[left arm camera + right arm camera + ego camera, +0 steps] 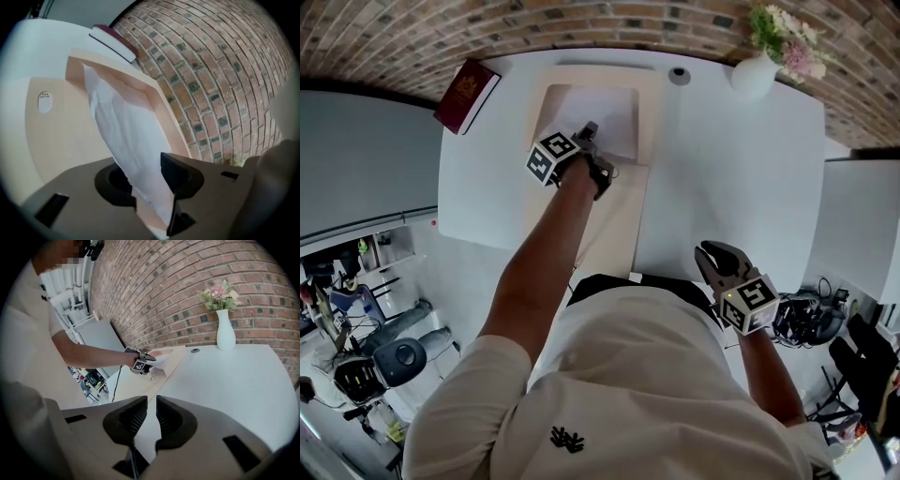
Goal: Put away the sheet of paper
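A white sheet of paper lies in the far part of an open beige folder on the white table. My left gripper sits at the sheet's near edge. In the left gripper view the paper and a bit of the folder run between the jaws of the left gripper, which stand apart without pressing on it. My right gripper hangs near the table's front edge, right of my body. In its own view the right gripper shows only a narrow gap and holds nothing.
A dark red book lies at the table's far left corner. A white vase with flowers stands at the far right by the brick wall. A round cable port sits beyond the folder. Cluttered floor lies to the left.
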